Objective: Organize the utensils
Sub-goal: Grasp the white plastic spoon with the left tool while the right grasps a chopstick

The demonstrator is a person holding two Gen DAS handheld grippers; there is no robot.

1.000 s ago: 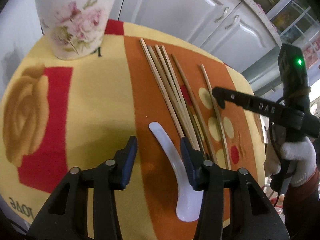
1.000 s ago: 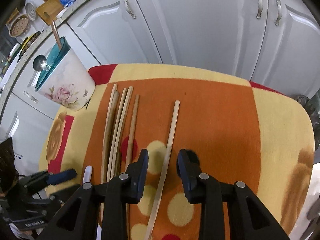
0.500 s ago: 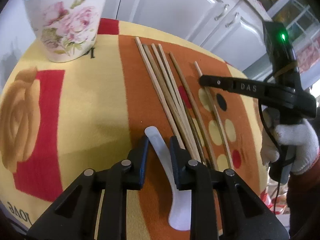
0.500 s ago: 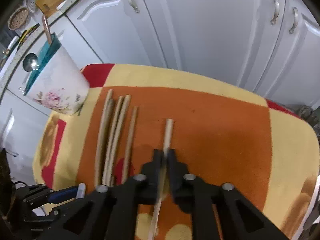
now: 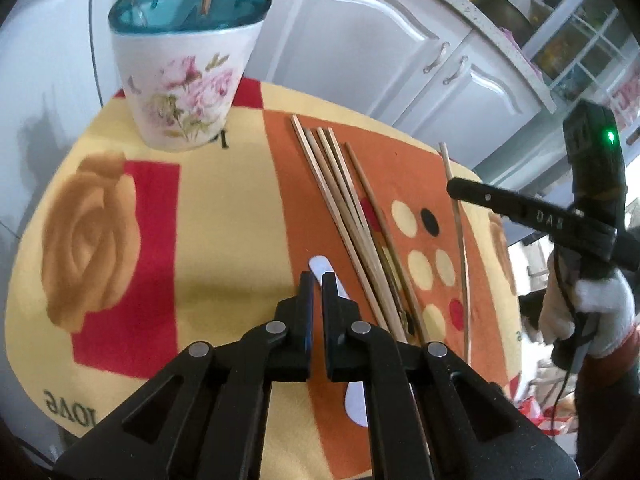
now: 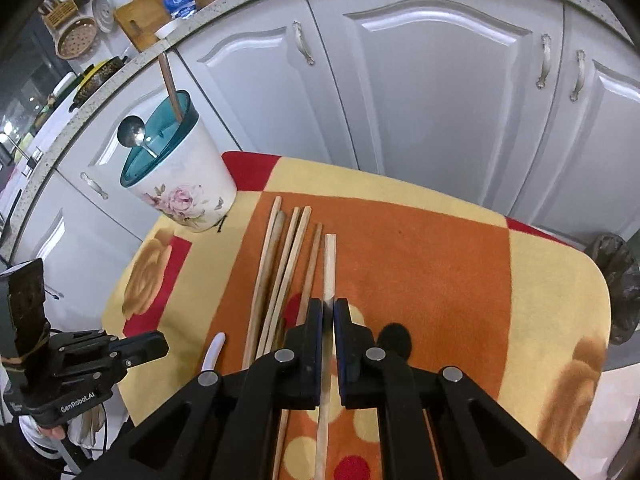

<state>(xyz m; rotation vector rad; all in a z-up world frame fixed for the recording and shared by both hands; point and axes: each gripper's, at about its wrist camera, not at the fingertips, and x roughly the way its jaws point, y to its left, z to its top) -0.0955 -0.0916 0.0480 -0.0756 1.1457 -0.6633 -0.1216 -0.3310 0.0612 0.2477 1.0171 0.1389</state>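
My left gripper (image 5: 316, 278) is shut on the handle of a white spoon (image 5: 356, 398), held just above the cloth. My right gripper (image 6: 328, 304) is shut on a single wooden chopstick (image 6: 329, 258) and has it raised off the cloth; it also shows in the left wrist view (image 5: 456, 216). Several more chopsticks (image 5: 340, 200) lie side by side on the orange band, also seen in the right wrist view (image 6: 280, 264). A floral utensil holder (image 5: 180, 76) with a teal insert stands at the back left, holding a metal spoon (image 6: 134, 136) and a wooden stick (image 6: 170, 86).
A yellow, orange and red cloth (image 5: 224, 208) covers the small table. White cabinet doors (image 6: 440, 100) stand right behind it. The table's edge falls off on the right (image 6: 600, 320). The other hand's gripper body (image 6: 80, 364) is at the lower left.
Both grippers closed, the left on the white spoon, the right on the lone chopstick. Both then lifted, and the chopstick moved toward the other chopsticks.
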